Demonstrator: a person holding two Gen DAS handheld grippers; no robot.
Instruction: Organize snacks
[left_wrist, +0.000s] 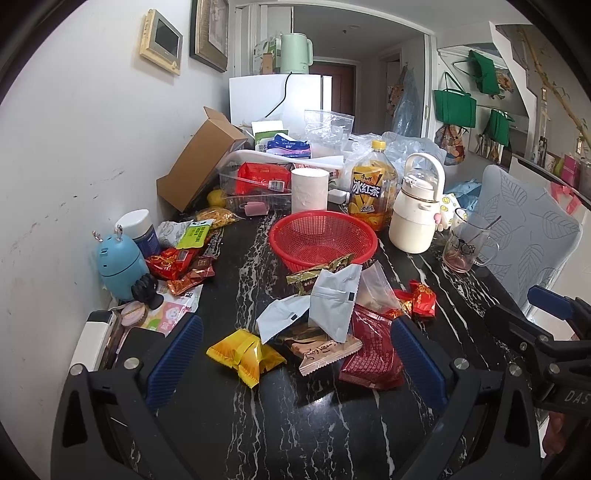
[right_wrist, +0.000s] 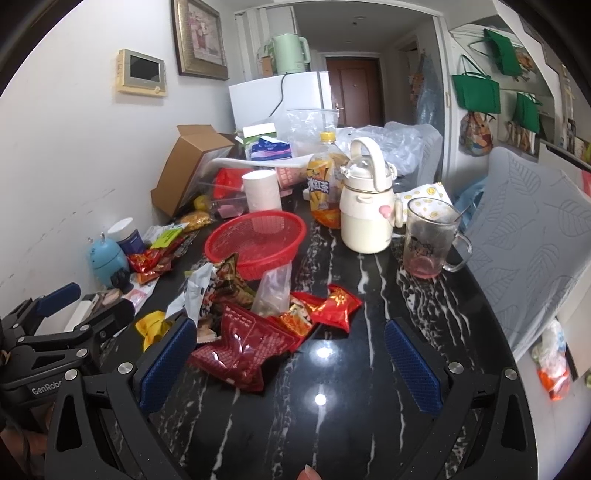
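Note:
A pile of snack packets lies on the black marble table (left_wrist: 295, 424) in front of an empty red basket (left_wrist: 323, 238) (right_wrist: 256, 240). In the left wrist view I see a yellow packet (left_wrist: 245, 354), a grey pouch (left_wrist: 334, 299), a brown wafer packet (left_wrist: 325, 350) and a dark red packet (left_wrist: 373, 350). My left gripper (left_wrist: 295, 362) is open just short of the pile, nothing between its fingers. My right gripper (right_wrist: 288, 365) is open too, with the dark red packet (right_wrist: 243, 347) by its left finger. Small red packets (right_wrist: 332, 306) and a clear bag (right_wrist: 275, 293) lie beyond.
More snack packets (left_wrist: 177, 264) lie at the left by a blue gadget (left_wrist: 120, 264). Behind the basket stand a paper roll (left_wrist: 309, 190), a tea bottle (left_wrist: 371, 188), a cream kettle (left_wrist: 417, 214) and a glass mug (right_wrist: 428, 238). A grey chair (right_wrist: 524, 243) is at the right edge.

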